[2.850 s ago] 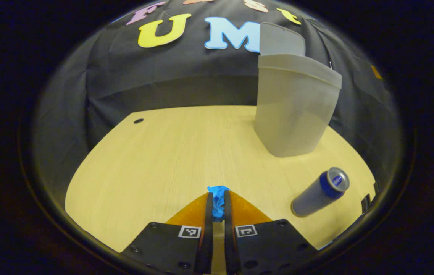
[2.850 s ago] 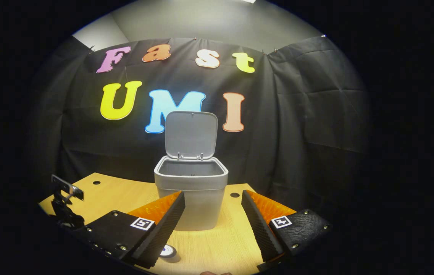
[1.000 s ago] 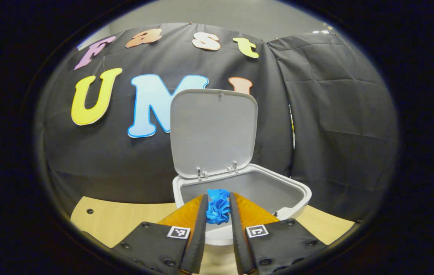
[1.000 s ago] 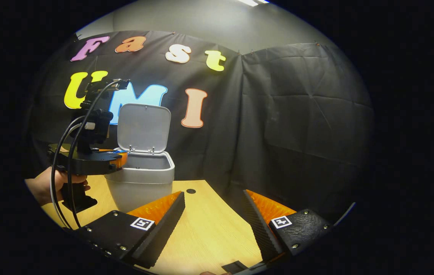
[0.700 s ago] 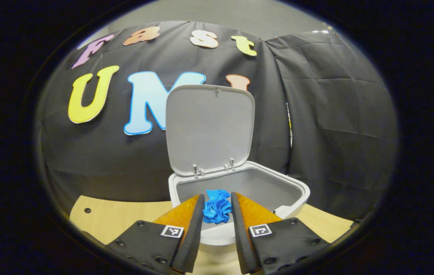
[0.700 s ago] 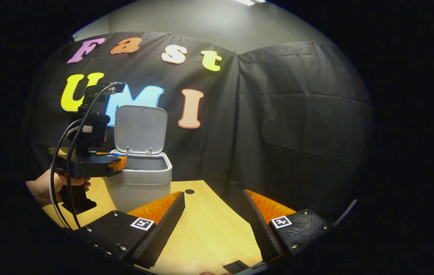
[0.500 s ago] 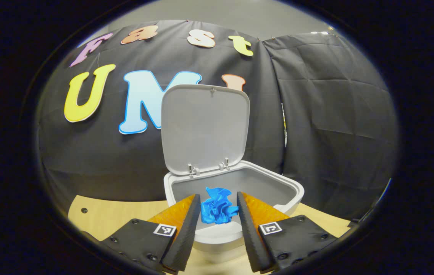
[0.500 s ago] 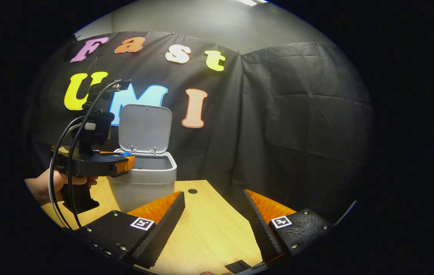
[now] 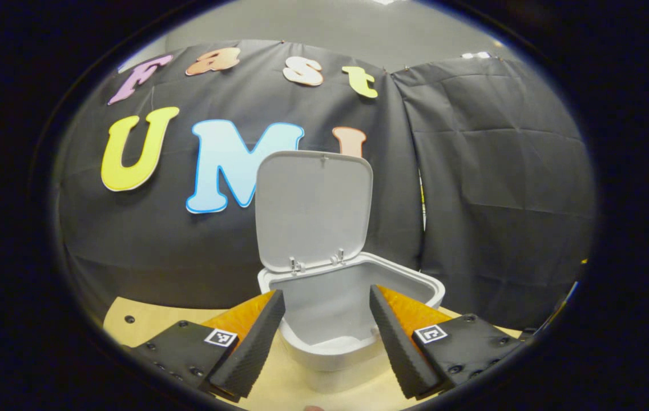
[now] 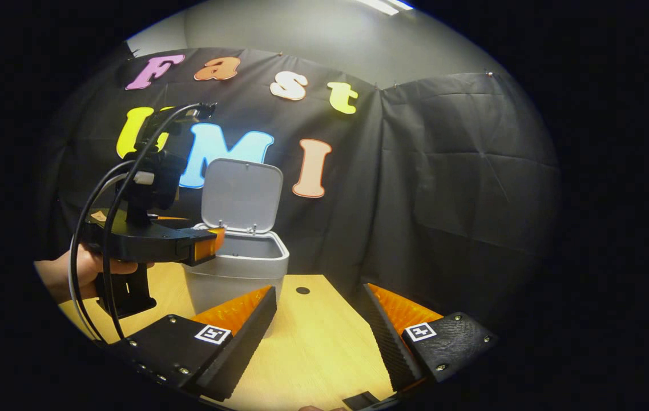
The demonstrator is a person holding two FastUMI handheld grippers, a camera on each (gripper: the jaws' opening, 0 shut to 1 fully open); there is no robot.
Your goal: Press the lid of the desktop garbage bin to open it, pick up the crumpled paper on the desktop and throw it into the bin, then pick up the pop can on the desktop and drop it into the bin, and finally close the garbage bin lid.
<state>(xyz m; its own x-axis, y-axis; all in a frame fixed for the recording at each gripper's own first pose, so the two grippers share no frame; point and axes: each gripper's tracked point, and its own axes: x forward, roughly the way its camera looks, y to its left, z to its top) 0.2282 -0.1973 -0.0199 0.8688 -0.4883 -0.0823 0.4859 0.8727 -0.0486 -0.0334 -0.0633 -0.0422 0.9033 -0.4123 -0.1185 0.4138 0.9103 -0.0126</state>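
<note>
**Both grippers empty at the open bin; the can comes next**

In the left gripper view, the left gripper (image 9: 327, 337) is closest; its two fingers are spread wide apart with nothing between them; the space between them looks straight down into the open garbage bin (image 9: 353, 319); the bin is right in front of this gripper and a little below it, standing on the wooden desktop (image 9: 147, 328); behind the bin's mouth the lid (image 9: 313, 208) stands straight up on its hinges at the back edge.

In the right gripper view, the right gripper (image 10: 319, 337) is also spread wide and holds nothing; it hangs over bare desktop; the bin sits farther off to its left, and a hand (image 10: 81, 274) holds the left gripper over the bin's rim.

The crumpled paper is not seen between the fingers, so it is probably inside the bin now; the pop can is the next thing to get, but where it lies, and which gripper is nearer to it, cannot be told from here; the lid must be closed last.
</note>
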